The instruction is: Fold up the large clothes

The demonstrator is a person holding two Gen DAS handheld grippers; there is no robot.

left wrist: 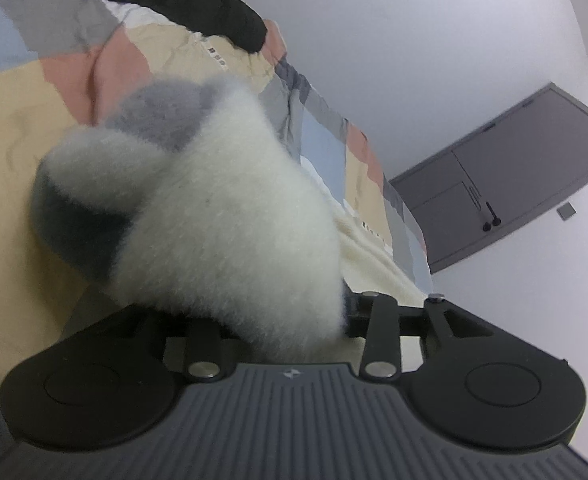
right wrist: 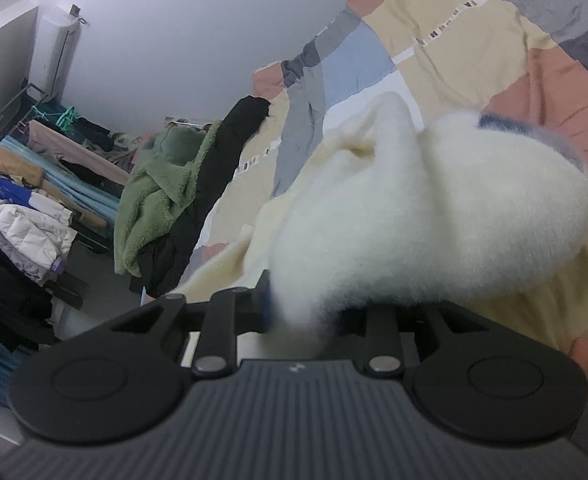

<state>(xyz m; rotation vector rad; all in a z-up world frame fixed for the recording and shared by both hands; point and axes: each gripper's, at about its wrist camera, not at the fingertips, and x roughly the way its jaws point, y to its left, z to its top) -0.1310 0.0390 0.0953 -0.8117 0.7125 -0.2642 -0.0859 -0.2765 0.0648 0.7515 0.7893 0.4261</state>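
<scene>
Fluffy white fleece garment [left wrist: 221,208], dark grey patches, bunched and lifted above patchwork bedspread [left wrist: 21,128]. Left gripper [left wrist: 277,320] clamped on one bunch, right gripper [right wrist: 314,316] clamped on another. Fleece hides fingertips in both views. Green fleece [right wrist: 153,196] and black garment [right wrist: 213,160] lie at bedspread's far edge.

Fluffy white garment [left wrist: 229,216], bunched and lifted off a patchwork bedspread [left wrist: 17,120].

Thick, long-piled fleece, white with grey-blue patches near the top [left wrist: 161,116] and a darker grey-blue patch on the underside of one fold. Rolled into soft, rounded lobes close to both cameras, blurred at the edges. From the right wrist view [right wrist: 434,220], bulging up and over, with a smoother cream-coloured part [right wrist: 253,256] trailing down onto the bed.
</scene>
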